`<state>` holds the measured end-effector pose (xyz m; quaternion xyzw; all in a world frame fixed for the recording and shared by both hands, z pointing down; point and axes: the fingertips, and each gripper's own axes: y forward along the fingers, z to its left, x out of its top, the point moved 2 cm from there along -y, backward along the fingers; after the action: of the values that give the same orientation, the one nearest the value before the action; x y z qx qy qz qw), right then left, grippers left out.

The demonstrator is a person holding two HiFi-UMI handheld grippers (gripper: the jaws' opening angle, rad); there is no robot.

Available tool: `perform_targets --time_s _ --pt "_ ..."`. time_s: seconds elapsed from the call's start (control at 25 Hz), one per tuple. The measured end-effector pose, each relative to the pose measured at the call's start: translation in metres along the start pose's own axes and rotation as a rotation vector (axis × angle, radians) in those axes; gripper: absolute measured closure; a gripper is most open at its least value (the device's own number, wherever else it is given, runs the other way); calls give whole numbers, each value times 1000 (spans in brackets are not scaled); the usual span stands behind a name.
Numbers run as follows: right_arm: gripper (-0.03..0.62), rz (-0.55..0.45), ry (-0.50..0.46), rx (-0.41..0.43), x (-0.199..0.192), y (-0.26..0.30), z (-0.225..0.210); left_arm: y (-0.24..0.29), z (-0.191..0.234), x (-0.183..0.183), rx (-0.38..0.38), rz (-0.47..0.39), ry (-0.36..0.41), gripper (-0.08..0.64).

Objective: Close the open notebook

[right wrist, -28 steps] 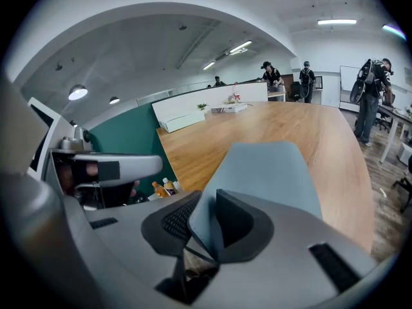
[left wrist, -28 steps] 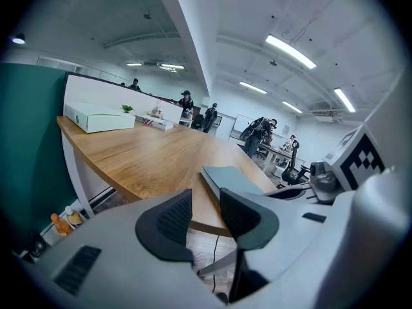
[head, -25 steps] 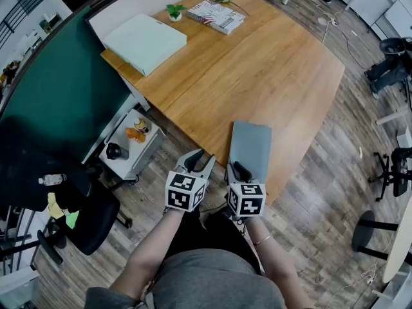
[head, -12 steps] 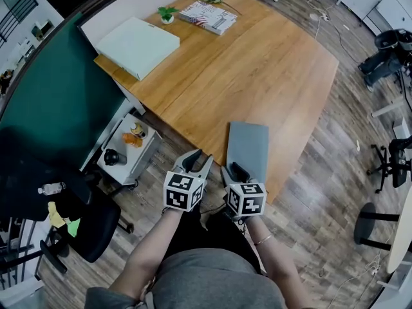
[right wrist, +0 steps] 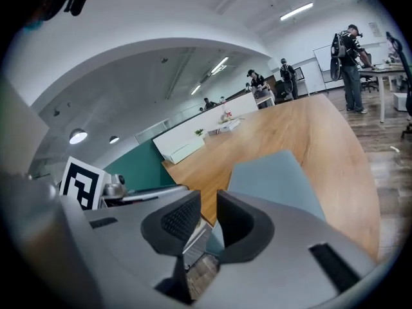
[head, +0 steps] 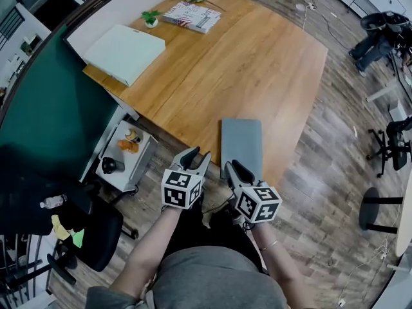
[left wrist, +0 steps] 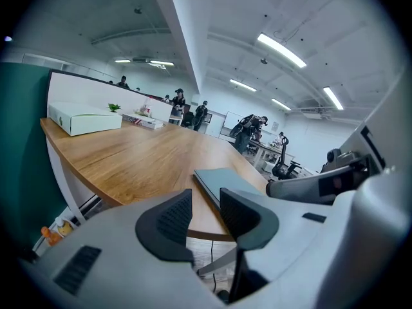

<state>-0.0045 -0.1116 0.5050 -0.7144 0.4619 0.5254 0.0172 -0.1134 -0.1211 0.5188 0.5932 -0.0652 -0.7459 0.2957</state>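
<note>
The grey notebook [head: 241,145] lies shut and flat on the wooden table [head: 257,63], at its near edge. It also shows in the left gripper view as the notebook [left wrist: 225,180] and in the right gripper view as the notebook [right wrist: 277,176]. My left gripper [head: 196,156] hovers off the table's edge, left of the notebook, open and empty; its jaws [left wrist: 206,201] stand apart. My right gripper [head: 233,169] is at the notebook's near left corner. Its jaws [right wrist: 209,208] are closing, with a narrow gap and nothing between them.
A white box [head: 122,51], a small plant [head: 151,18] and a stack of magazines [head: 192,16] sit at the table's far side. A low side cabinet [head: 122,153] and a black chair [head: 84,230] stand to the left. Office chairs [head: 393,147] stand on the right.
My right gripper has lifted a little and rolled, its marker cube shifting to the right. The notebook and the left gripper have stayed put.
</note>
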Motion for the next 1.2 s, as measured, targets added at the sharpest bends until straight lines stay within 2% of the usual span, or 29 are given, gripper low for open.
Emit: perform_targets --time_s 0.24,0.72,1.2 --pt "583 -117 35 -53 23 -29 -11 4 -7 3 -24 7 20 413" --pt "588 -256 48 -136 48 -75 -39 11 -31 13 -65 3 71 413" --pt "588 -317 55 -248 51 -111 -77 20 -54 23 -101 -12 122 434"
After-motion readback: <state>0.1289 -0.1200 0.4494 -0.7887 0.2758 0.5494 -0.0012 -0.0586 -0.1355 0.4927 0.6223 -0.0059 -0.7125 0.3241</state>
